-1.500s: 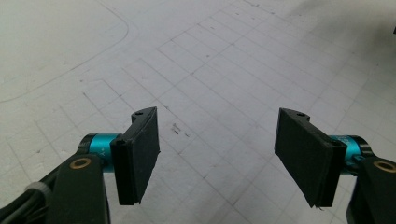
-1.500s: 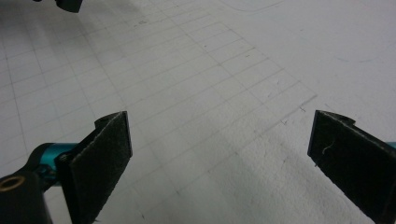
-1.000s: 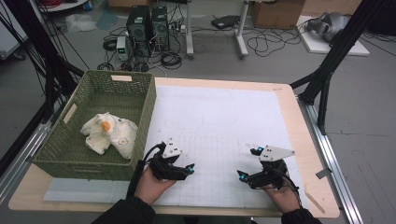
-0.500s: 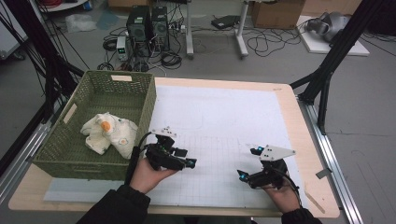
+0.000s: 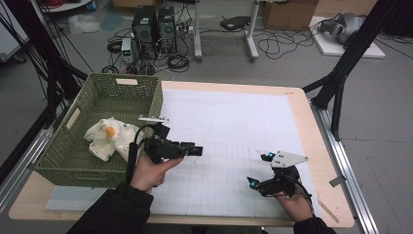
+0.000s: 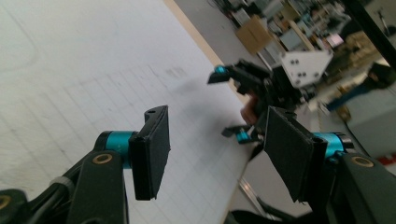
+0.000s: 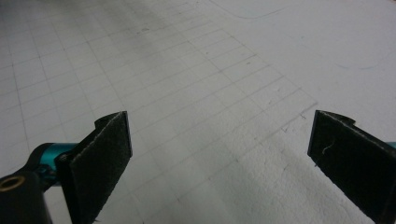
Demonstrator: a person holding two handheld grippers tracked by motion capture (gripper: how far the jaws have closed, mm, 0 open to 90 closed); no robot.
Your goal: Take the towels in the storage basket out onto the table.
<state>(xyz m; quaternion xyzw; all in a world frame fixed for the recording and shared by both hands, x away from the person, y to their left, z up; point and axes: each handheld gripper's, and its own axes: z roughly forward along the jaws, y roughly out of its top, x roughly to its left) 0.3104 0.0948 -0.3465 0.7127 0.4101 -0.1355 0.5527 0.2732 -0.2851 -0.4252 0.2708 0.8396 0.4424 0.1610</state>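
The soft toy (image 5: 109, 138) lies in the basket (image 5: 146, 97), untouched. The left gripper (image 5: 197, 150), jaws just narrowing yet empty, hovers beside it; the right gripper (image 5: 258, 169) rests wide apart.

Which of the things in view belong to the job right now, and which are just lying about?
In the job:
- left gripper, open, nothing between its fingers
- right gripper, open over the white mat
- plush toy
- green basket holding it

Lying about:
- computer towers on the floor
- cables
- cardboard box
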